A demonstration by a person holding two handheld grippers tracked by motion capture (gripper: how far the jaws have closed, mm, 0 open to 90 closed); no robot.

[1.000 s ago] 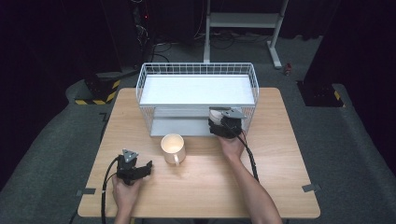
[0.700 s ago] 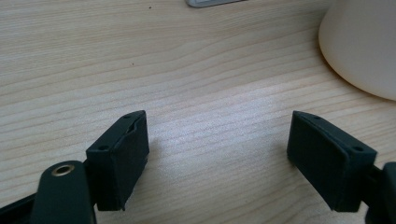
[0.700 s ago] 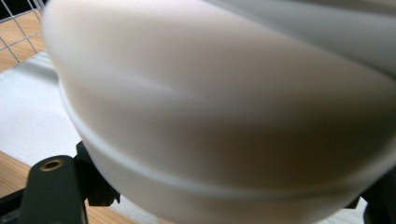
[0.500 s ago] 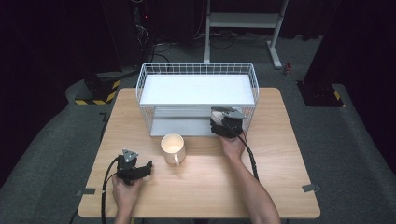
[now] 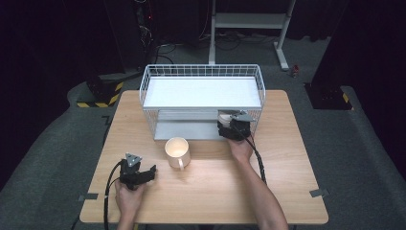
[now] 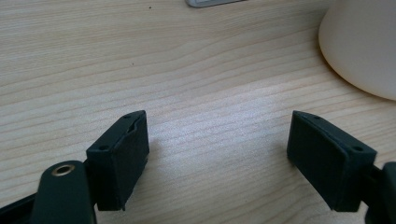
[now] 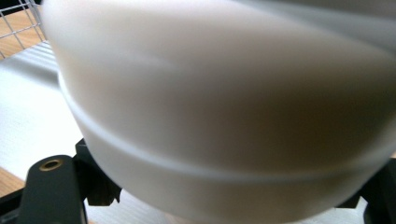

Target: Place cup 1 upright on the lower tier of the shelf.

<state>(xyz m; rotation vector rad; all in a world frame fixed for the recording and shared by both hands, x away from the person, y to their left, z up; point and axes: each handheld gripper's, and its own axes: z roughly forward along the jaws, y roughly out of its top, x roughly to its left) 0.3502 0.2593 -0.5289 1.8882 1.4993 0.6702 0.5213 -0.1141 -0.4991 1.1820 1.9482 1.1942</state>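
Holding what looks like a pale rounded ceramic bowl (image 7: pixel 224 116), right gripper (image 5: pixel 233 128) sits at lower shelf of white wire rack (image 5: pixel 202 91), far right. Left gripper (image 5: pixel 138 173) rests near-left on light wooden table (image 5: pixel 201 191), jaws wide, w/ cream ceramic mug (image 5: pixel 177 152) just beside, apart.

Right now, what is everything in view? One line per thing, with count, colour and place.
Table: one, light wood, centre.
Rack: one, white wire, two shelves, table's far half.
Mug: one, cream, upright before the rack.
Cup: one, cream, between the right tongs' jaws at the lower shelf.
Stand: one, white, on the floor behind.
Left tongs: black, open, over bare table beside the mug.
Right tongs: black, shut on the cup.
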